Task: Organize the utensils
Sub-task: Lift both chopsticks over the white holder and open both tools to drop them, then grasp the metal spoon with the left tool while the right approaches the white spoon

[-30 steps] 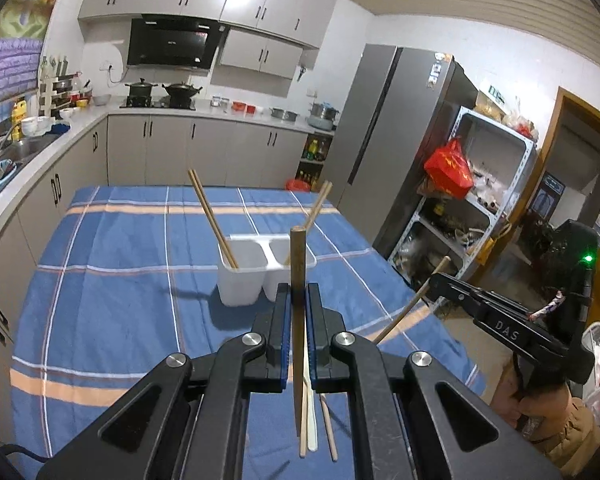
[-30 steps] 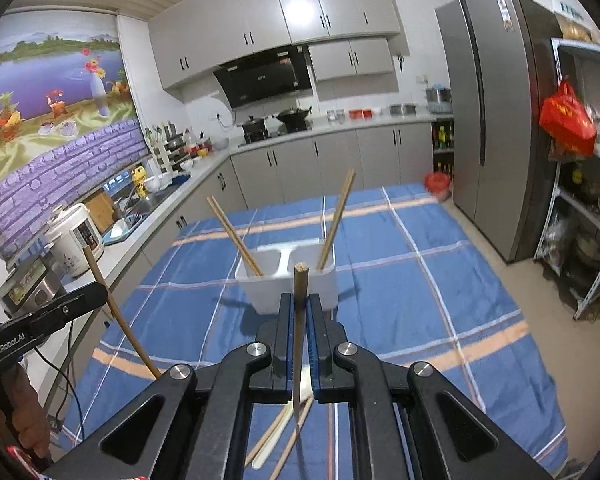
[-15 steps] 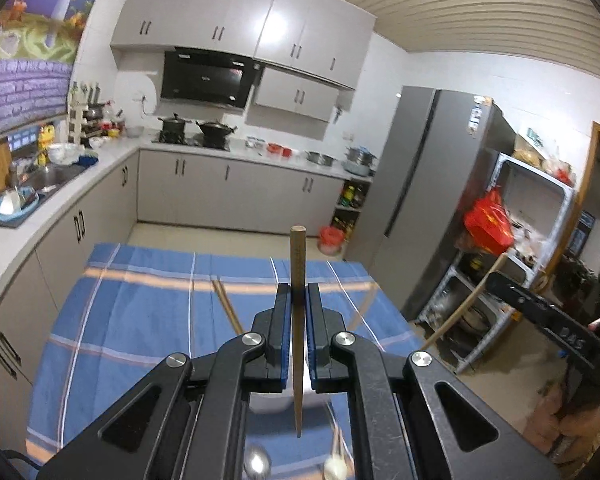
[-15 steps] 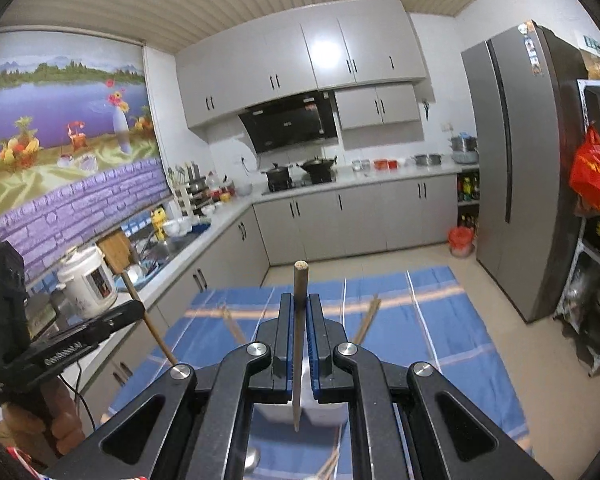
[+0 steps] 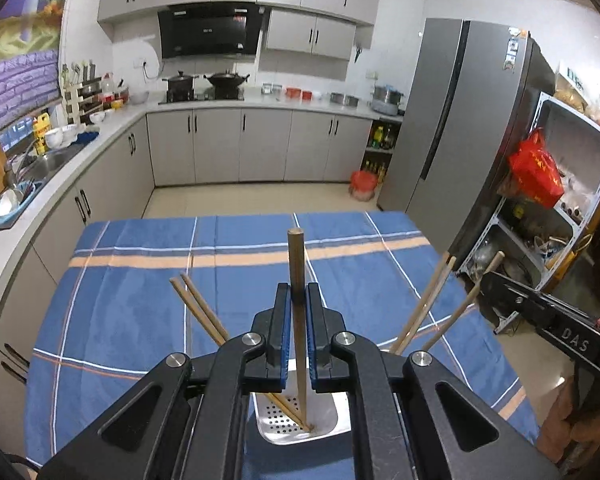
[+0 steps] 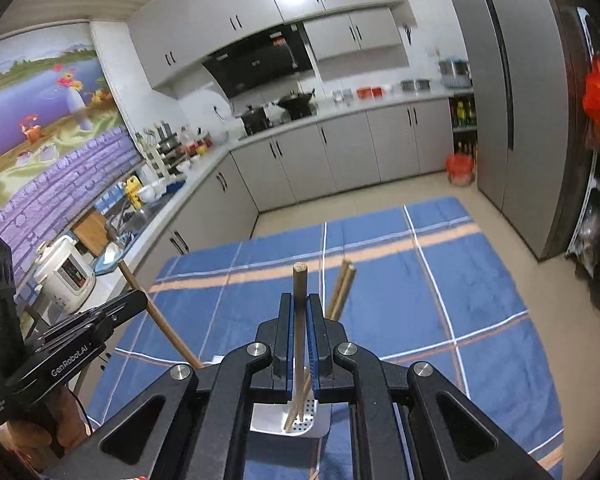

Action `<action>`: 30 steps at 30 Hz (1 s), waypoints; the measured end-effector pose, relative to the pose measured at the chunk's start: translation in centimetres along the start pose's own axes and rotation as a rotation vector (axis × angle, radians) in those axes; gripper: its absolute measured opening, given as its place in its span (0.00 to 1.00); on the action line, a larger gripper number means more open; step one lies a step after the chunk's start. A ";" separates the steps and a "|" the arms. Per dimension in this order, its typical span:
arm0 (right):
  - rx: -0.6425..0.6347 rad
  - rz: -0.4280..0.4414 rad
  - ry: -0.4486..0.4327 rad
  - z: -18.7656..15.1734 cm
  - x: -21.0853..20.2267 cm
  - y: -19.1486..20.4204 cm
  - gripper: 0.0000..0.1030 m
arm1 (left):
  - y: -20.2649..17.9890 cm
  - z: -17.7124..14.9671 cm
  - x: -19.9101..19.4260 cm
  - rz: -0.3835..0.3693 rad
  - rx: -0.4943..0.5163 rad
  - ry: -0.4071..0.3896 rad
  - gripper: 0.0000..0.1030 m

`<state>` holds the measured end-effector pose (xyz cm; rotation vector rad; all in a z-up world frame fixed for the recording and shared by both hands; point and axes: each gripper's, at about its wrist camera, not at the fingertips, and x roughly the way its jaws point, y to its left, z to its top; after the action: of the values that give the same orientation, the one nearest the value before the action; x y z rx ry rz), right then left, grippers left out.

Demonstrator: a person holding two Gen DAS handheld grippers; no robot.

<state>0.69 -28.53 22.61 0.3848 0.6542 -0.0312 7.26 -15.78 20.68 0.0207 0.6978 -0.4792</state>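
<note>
In the left wrist view, the left gripper (image 5: pixel 298 344) is seen clamped on an upright chopstick (image 5: pixel 296 280) whose lower end reaches into a perforated holder (image 5: pixel 332 420) on the blue cloth (image 5: pixel 120 300); two more chopsticks (image 5: pixel 198 308) lean there. The right gripper (image 6: pixel 303 344), seen from its own camera, is closed on another chopstick (image 6: pixel 300 292) above the same holder (image 6: pixel 320 420). Only this view shows a hand (image 6: pixel 44 428) gripping the left tool. Both grippers are tilted downward.
</note>
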 end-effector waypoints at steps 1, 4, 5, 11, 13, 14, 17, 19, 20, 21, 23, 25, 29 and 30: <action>0.005 -0.006 0.002 -0.1 0.3 -0.2 0.07 | 0.1 -0.1 0.1 0.000 -0.002 0.000 0.06; 0.017 -0.014 0.010 0.1 0.7 -0.7 0.13 | 0.1 -0.3 -0.1 -0.003 -0.005 0.000 0.07; 0.020 -0.017 0.008 0.1 0.6 -0.8 0.17 | 0.1 -0.3 -0.1 -0.005 -0.010 0.001 0.08; 0.015 -0.030 -0.014 -0.3 -1.3 -0.5 0.28 | 1.9 -0.7 -2.8 -0.020 -0.069 -0.017 0.23; 0.016 -0.036 -0.023 -0.9 -2.3 -0.5 0.32 | 2.4 -1.2 -4.5 -0.030 -0.081 -0.033 0.23; 0.017 -0.040 -0.024 -1.3 -2.8 -0.4 0.33 | 2.5 -1.5 -5.3 -0.033 -0.083 -0.038 0.23; 0.007 -0.050 0.001 -3.8 -4.3 -0.3 0.36 | 2.8 -3.0 -7.4 -0.050 -0.089 -0.046 0.28; -0.002 -0.045 0.064 -6.8 -4.4 -0.2 0.37 | 3.0 -4.9 -8.7 -0.063 -0.096 -0.037 0.35; -0.010 -0.036 0.111 -8.5 -4.1 -0.1 0.37 | 3.1 -5.9 -9.1 -0.067 -0.098 -0.027 0.36; -0.016 -0.030 0.145 -9.9 -3.8 -0.1 0.37 | 3.1 -7.0 -9.2 -0.070 -0.094 -0.009 0.36; -0.029 -0.012 0.238 -13.8 -3.0 0.1 0.37 | 3.0 -9.1 -8.9 -0.079 -0.079 0.035 0.36; -0.029 0.008 0.327 -17.6 -2.1 0.5 0.34 | 3.0 -11.8 -8.3 -0.086 -0.060 0.098 0.36; -0.013 0.050 0.411 -22.1 -1.3 1.7 0.33 | 3.6 -17.3 -6.8 -0.053 -0.059 0.223 0.36; -0.010 0.049 0.418 -22.6 -1.0 1.8 0.33 | 3.8 -18.2 -6.4 -0.042 -0.057 0.247 0.36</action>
<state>-13.12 -18.82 7.47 0.4016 1.0569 0.1018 -6.50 -6.58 10.07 0.0112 0.9552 -0.5016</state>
